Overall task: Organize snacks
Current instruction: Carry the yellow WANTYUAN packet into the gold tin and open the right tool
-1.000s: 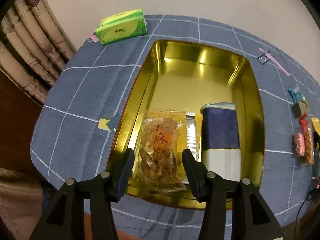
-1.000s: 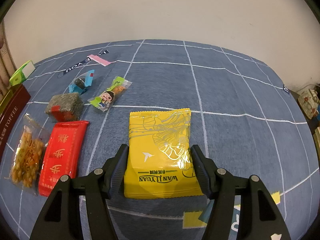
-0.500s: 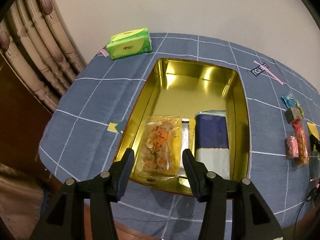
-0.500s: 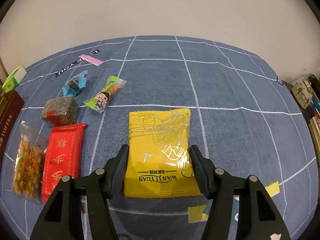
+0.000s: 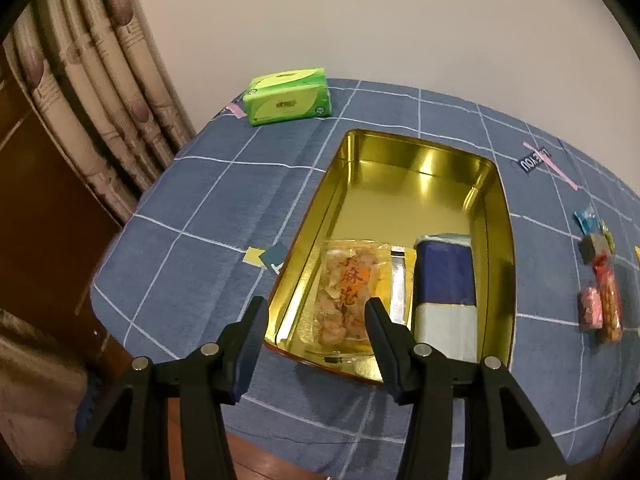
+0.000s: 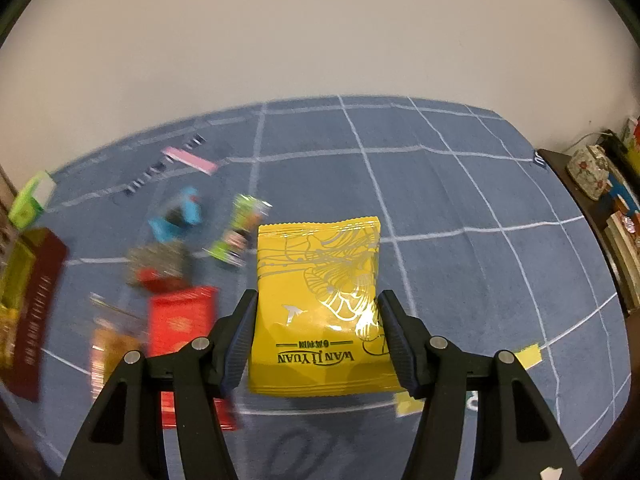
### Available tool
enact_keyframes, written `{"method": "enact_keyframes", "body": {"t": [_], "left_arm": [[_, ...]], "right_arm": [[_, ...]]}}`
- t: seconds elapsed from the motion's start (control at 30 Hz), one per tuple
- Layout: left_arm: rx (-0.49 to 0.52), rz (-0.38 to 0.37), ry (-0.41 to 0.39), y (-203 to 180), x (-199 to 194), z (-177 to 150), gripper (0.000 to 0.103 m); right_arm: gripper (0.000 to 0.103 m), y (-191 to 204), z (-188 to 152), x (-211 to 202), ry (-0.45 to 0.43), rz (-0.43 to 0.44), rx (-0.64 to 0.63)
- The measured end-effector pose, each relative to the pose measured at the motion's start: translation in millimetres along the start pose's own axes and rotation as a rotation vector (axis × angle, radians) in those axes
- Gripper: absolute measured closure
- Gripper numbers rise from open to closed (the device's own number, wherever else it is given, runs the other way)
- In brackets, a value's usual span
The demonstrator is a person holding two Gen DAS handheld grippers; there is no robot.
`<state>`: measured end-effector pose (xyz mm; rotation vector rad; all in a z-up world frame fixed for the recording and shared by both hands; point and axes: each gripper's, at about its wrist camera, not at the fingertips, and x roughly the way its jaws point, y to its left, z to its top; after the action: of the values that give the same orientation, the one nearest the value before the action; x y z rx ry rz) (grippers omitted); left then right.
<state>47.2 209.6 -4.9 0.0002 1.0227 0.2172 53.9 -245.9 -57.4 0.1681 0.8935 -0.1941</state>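
Blue checked tablecloth (image 5: 208, 216), curtain (image 5: 100, 92), beige wall (image 6: 304, 28)

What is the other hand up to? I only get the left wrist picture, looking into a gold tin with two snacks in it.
Observer: The right gripper is shut on a yellow packet, with one finger on each side edge.
Operator: Any writing on it?
Observer: Yes, WAN LI YUAN, upside down to the camera.
Operator: And what does my tin look like from outside?
Observer: In the right wrist view, the tin shows a dark red outer wall with lettering too blurred to read.
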Motion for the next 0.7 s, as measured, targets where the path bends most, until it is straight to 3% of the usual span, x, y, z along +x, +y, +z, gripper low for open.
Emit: {"method": "enact_keyframes", "body": {"t": [0.3,0.7], "left_arm": [[-0.116,0.003,-0.002,28.1,-2.6,2.1,0.052],[-0.239,0.084,0.038,69.8,-2.6,-14.8,0.052]], "right_arm": [[0.047,80.8,8.1,-41.3,-0.038,0.156,-0.071],[0.047,237.4,-20.9,-53.5,0.051,0.369,-0.288]]}}
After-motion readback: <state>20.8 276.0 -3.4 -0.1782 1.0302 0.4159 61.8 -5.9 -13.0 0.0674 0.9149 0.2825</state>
